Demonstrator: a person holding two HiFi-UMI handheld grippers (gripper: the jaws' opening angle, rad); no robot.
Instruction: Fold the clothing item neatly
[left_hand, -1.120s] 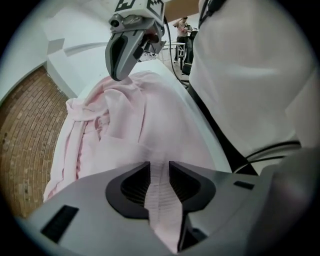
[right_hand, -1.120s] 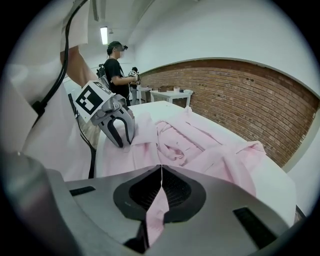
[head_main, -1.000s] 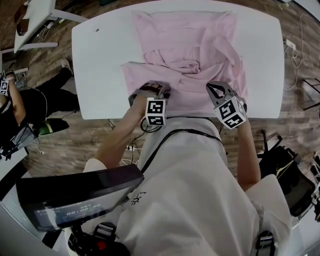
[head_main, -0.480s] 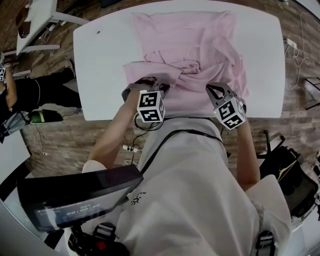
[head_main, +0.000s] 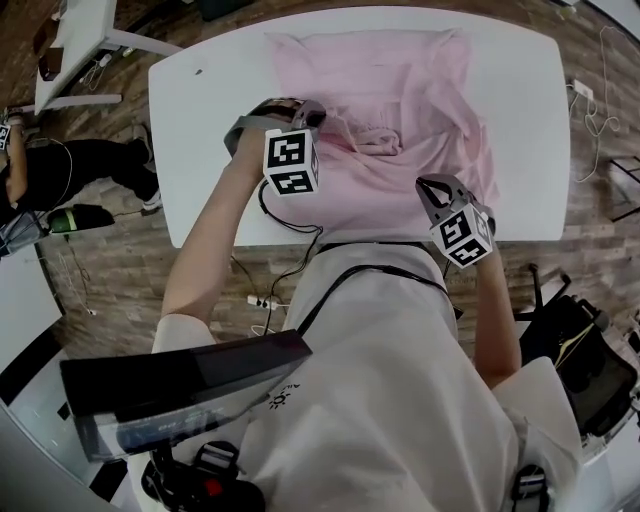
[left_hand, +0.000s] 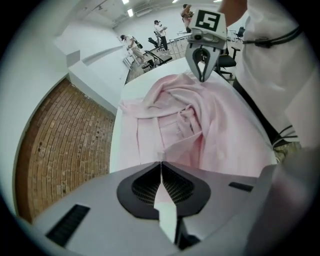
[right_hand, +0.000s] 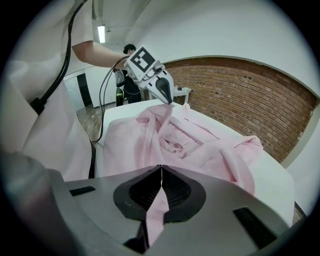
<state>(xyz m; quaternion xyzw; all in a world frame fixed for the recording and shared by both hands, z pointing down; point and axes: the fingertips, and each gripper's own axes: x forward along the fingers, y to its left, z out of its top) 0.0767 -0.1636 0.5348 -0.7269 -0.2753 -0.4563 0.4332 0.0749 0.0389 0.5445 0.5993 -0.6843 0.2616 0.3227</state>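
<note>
**White table, pink shirt: both grippers bite cloth as a fold gets under way**

White table (head_main: 200, 120) over a wooden floor (head_main: 120, 270) carries a pink shirt (head_main: 400, 90), spread across its far half and rumpled at the middle. The person stands at the near edge with a gripper in each hand.

The left gripper (head_main: 305, 108) has its jaws closed on a strip of pink fabric, which shows pinched between the pads in the left gripper view. It hangs raised above the cloth on the shirt's left side, and the material runs away from its fingertips toward the bunched collar area just beyond them. The right gripper (head_main: 432, 186) is likewise clamped on a fold of the shirt, the pink cloth showing between its pads in the right gripper view. It sits low at the near hem, close to the table's edge. The crumpled middle of the garment lies between the two sets of fingertips and slightly beyond them.

This looks like an early fold, with the left side lifted to go over the body while the right hand anchors the hem. Most of the task appears to remain, since the shirt is not yet squared. The next move calls for carrying the held edge across with the cloth taut, laying it flat over the wrinkled middle, and only then letting go.
</note>
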